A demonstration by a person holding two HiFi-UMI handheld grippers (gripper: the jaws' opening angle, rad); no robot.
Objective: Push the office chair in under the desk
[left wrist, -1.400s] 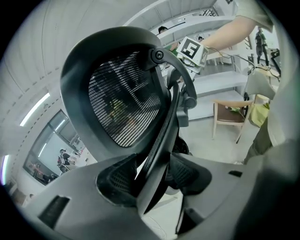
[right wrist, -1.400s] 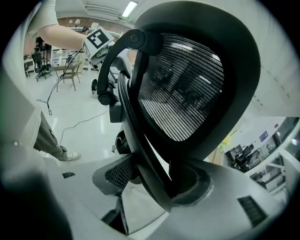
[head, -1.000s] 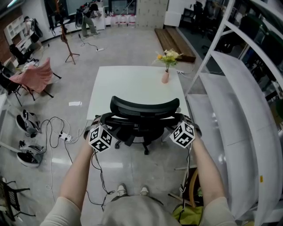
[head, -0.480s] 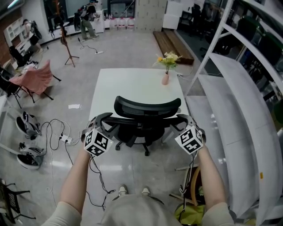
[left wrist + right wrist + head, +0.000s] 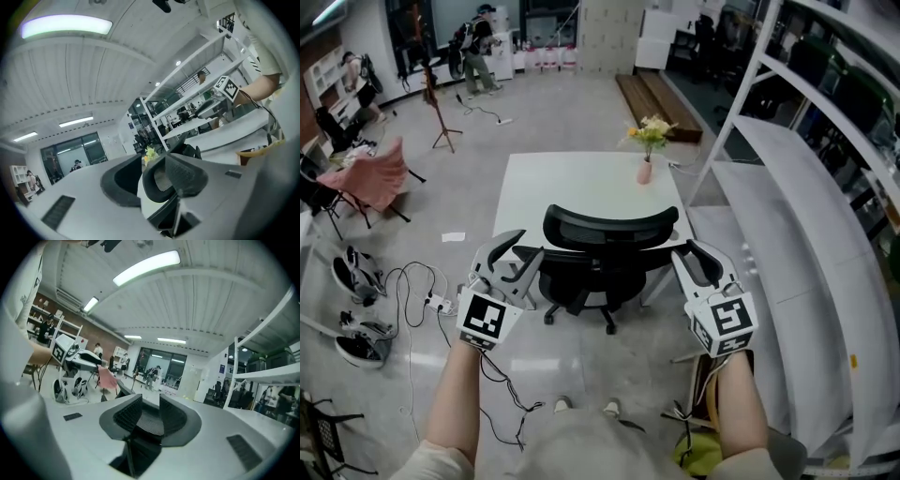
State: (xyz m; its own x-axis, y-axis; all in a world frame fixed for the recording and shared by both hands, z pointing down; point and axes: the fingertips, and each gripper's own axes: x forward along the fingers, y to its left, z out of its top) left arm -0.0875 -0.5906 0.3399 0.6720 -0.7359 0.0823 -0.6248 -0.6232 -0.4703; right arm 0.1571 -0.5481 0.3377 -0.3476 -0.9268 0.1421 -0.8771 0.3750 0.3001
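The black office chair (image 5: 610,232) stands with its seat under the white desk (image 5: 572,183); only its backrest and wheeled base show. My left gripper (image 5: 516,255) hangs raised by the chair's left side, and my right gripper (image 5: 696,259) by its right side, both off the chair. Both pairs of jaws have just been closing, with a gap still between the pads and nothing in it. The left gripper (image 5: 151,180) looks across the room, with the right gripper (image 5: 208,108) in its view. The right gripper (image 5: 151,416) faces back toward the left gripper (image 5: 82,357).
A pink vase of flowers (image 5: 645,167) stands on the desk's far right corner. White shelving (image 5: 787,197) runs close along the right. Cables and a power strip (image 5: 431,298) and shoes (image 5: 352,272) lie on the floor at left, near a pink-draped chair (image 5: 373,171).
Both grippers have lifted off the chair's sides toward the camera and spread further apart. Their jaws have narrowed. The chair has not moved.
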